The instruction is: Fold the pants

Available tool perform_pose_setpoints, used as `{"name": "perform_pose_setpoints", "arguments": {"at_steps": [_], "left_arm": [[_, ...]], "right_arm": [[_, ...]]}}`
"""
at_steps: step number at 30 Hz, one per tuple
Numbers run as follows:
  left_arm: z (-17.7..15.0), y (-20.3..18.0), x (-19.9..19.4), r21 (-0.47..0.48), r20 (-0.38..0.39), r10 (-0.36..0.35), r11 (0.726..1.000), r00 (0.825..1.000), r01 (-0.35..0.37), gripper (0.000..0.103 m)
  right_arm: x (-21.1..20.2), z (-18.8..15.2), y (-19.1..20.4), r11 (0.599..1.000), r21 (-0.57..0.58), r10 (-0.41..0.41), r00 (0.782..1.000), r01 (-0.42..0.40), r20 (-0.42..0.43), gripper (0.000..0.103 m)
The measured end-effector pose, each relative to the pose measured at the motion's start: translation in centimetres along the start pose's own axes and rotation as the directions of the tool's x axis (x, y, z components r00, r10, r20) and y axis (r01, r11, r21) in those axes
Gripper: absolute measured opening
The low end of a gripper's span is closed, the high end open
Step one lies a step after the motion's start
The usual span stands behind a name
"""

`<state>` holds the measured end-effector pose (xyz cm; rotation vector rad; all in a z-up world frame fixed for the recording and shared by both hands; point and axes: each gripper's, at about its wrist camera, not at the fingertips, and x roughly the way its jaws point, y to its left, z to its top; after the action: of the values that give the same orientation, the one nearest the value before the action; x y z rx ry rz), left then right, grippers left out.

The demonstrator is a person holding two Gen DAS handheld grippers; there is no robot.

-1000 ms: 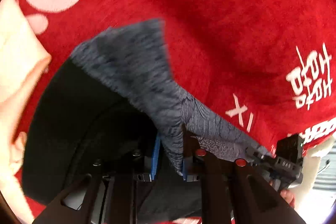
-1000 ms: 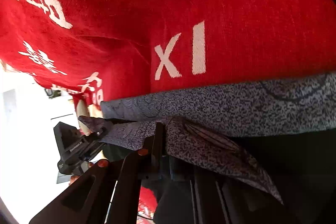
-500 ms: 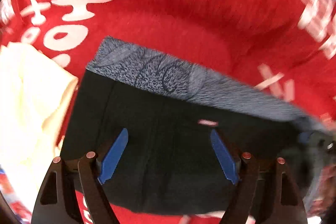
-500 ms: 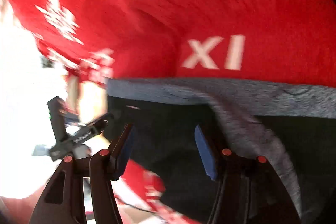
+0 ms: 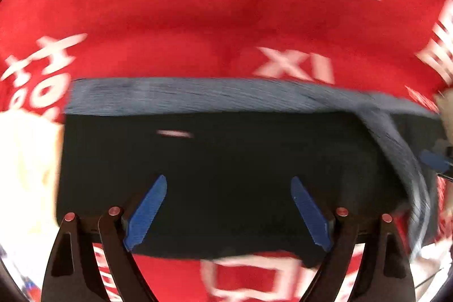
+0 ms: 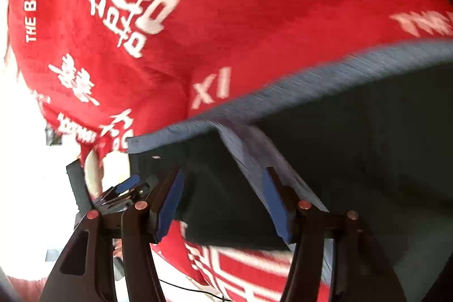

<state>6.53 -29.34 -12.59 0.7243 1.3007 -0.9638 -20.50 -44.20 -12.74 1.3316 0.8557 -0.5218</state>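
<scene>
Left wrist view: the left gripper (image 5: 228, 188) hangs over the black pants (image 5: 226, 160), jaws spread wide with nothing between the blue pads (image 5: 147, 212); the pants lie folded flat on a red blanket (image 5: 198, 4) with white lettering, their grey waistband (image 5: 198, 96) along the far edge (blurred); a cream cloth (image 5: 25, 166) touches the pants' left side.

Right wrist view: the right gripper (image 6: 222, 188) is likewise spread, empty, above the pants (image 6: 368, 146); one grey strip (image 6: 254, 157) runs from the waistband (image 6: 311, 81) toward the near right pad; the left gripper (image 6: 127, 186) shows beyond the pants' left corner; the blanket (image 6: 254, 4) fills the rest.
</scene>
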Motion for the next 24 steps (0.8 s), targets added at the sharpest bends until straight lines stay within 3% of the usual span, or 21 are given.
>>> {"name": "perform_pose_setpoints", "arguments": {"at_steps": [4,9,15,19,21,24], "left_arm": [[-2.2,-5.7,-0.2,0.07,-0.04,-0.131,0.989,0.991,0.133,0.091],[-4.3,-11.3,-0.6,0.107,-0.103,-0.282,0.95,0.954,0.293,0.091],[-5.1,-15.9,-0.3,0.139,-0.18,-0.365,0.91,0.913,0.391,0.091],[-5.4,-18.1,0.9,0.079,-0.236,-0.415,0.893,0.879,0.442,0.091],[-5.8,-19.3,1.8,0.046,-0.261,-0.429,0.89,0.865,0.455,0.091],[-6.4,-20.8,2.7,0.023,-0.281,-0.424,0.894,0.861,0.448,0.091]], "right_arm": [[-5.1,-4.7,-3.6,0.995,0.063,-0.076,0.994,0.072,0.073,0.062],[-8.5,-11.3,-7.0,0.974,0.178,-0.162,0.979,0.139,0.123,0.062],[-12.5,-18.5,-11.7,0.925,0.316,-0.278,0.942,0.209,0.19,0.062],[-14.5,-21.2,-14.5,0.893,0.353,-0.364,0.909,0.279,0.202,0.062],[-15.2,-22.2,-16.5,0.882,0.38,-0.371,0.907,0.279,0.196,0.062],[-15.5,-23.0,-19.0,0.885,0.386,-0.35,0.918,0.26,0.184,0.062]]}}
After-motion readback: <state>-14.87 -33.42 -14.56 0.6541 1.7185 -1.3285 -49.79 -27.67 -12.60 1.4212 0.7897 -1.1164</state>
